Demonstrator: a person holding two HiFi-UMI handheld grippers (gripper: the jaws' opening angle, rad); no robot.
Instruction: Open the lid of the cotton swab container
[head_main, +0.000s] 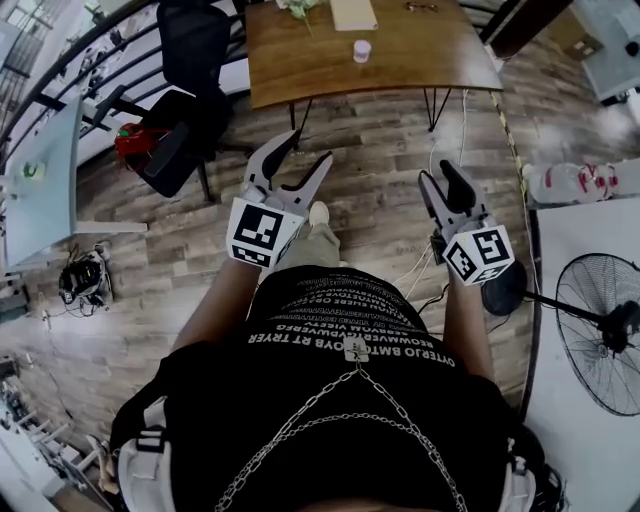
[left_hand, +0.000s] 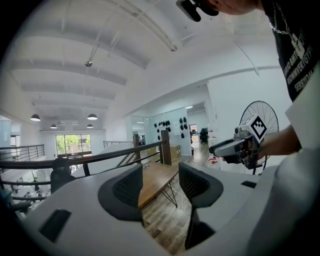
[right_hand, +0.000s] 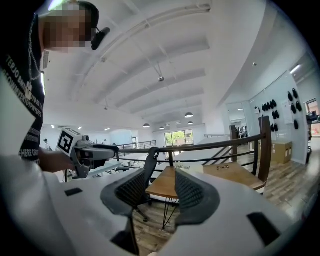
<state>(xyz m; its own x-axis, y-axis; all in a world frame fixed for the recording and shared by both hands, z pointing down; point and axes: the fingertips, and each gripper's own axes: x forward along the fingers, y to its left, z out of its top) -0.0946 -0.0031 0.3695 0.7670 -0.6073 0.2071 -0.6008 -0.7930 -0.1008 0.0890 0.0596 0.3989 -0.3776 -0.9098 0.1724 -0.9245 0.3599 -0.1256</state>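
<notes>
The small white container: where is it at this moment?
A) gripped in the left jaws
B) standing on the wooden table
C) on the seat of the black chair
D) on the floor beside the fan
B: the head view shows the small white container standing upright on the wooden table, near its middle.

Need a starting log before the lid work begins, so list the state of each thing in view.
Left gripper: open, nothing between its fingers.
Right gripper: open, nothing between its fingers.
Container: upright on the table, far from both grippers; lid too small to judge.
Chair: unoccupied, beside the table.
Fan: standing; cannot tell whether it runs.
</notes>
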